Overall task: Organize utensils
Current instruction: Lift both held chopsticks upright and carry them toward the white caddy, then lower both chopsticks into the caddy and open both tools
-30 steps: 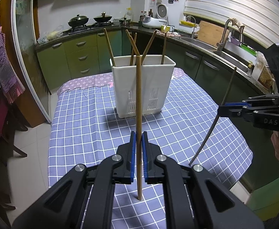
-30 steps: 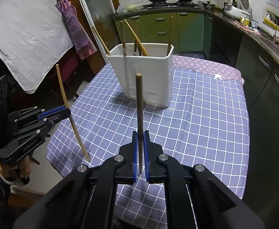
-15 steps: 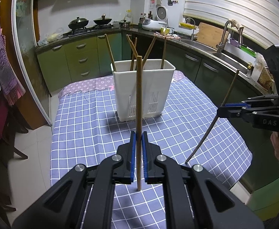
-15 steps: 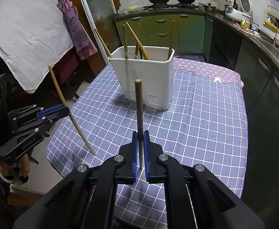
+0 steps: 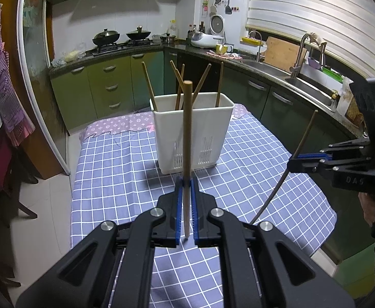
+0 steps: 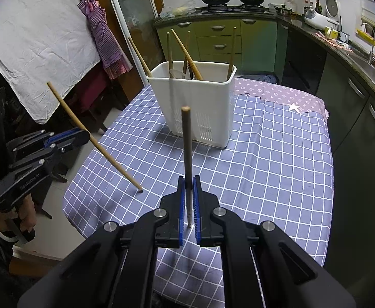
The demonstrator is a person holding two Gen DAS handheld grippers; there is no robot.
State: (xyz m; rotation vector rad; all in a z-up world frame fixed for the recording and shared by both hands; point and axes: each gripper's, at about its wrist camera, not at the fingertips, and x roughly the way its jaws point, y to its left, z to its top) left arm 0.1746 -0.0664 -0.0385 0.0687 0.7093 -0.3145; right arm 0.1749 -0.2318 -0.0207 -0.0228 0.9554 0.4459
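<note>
A white utensil holder (image 5: 192, 131) stands on the blue checked tablecloth and holds several wooden chopsticks; it also shows in the right wrist view (image 6: 195, 102). My left gripper (image 5: 187, 182) is shut on a wooden chopstick (image 5: 187, 138), held upright in front of the holder. My right gripper (image 6: 189, 182) is shut on a darker chopstick (image 6: 186, 143), also upright and short of the holder. The right gripper also appears at the right of the left wrist view (image 5: 294, 163), and the left gripper at the left of the right wrist view (image 6: 83, 136), its chopstick (image 6: 95, 141) slanted.
The table (image 5: 115, 159) has edges near both grippers, with floor (image 5: 51, 205) to its left. Green cabinets (image 5: 105, 87), a stove with pans (image 5: 122, 37) and a sink counter (image 5: 290, 77) ring the room. A purple apron (image 6: 102, 33) hangs by the door.
Both grippers have risen a little and drawn slightly nearer the holder, each still holding its chopstick. The left chopstick leans more in the right wrist view.
</note>
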